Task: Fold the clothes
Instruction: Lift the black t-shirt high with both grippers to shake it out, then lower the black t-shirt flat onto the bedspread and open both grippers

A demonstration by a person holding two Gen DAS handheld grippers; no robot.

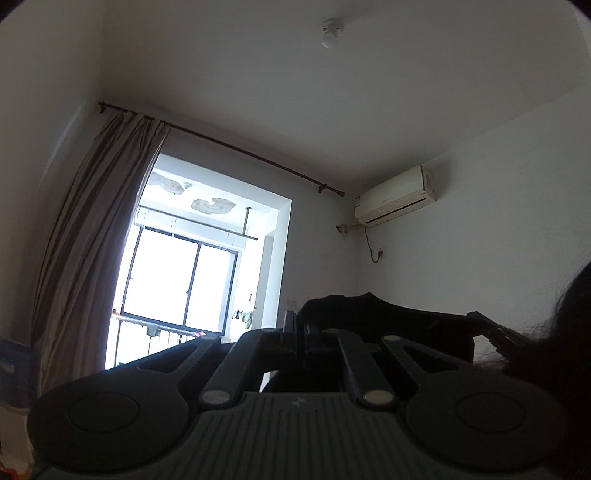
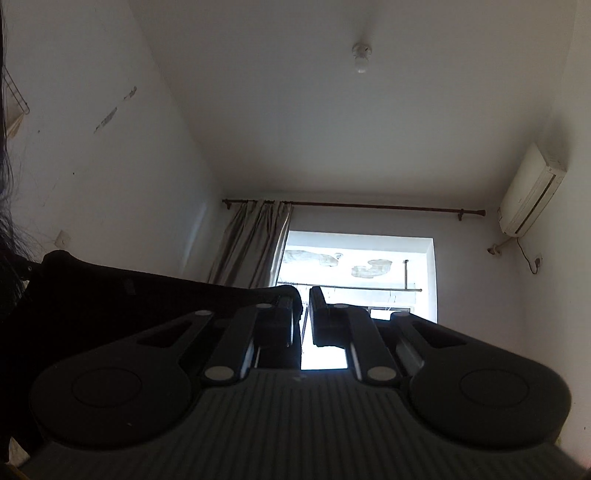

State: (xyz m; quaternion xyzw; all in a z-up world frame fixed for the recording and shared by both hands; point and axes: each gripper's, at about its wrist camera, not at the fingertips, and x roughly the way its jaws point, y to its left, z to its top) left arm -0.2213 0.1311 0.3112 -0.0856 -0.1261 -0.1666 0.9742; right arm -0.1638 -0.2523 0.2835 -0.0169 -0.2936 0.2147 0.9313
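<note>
Left wrist view: left claw (image 1: 300, 328) tilted upward, fingers nearly together, pinched on an edge of the dark garment (image 1: 388, 314). Cloth stretched from the tips off to the right, its top edge humped and then sloping down to the right claw (image 1: 495, 330), seen there from the side at the cloth's far end. Strands of dark hair (image 1: 561, 332) just past that, at the right rim. Beyond the tips and to the left, a bright window (image 1: 181, 284) with a dark frame; a grey curtain (image 1: 92, 240) farther left, hung from a rod (image 1: 236, 147). Up and to the right, an air conditioner (image 1: 397, 195) on the wall; high overhead, a ceiling lamp (image 1: 330, 35).

Right wrist view: right claw (image 2: 303, 314) pointed steeply upward, a narrow slit of light between the fingers, yet the same dark garment (image 2: 129, 291) caught at the left finger's tip. Cloth running from there off to the left as a taut, dark band, ending in a raised corner beside hair (image 2: 11, 221) at the left rim. Straight past the tips, the window (image 2: 358, 266); curtain (image 2: 255, 243) to its left under the rod (image 2: 354, 206). Air conditioner (image 2: 532, 192) far to the right, ceiling lamp (image 2: 361, 59) above.
</note>
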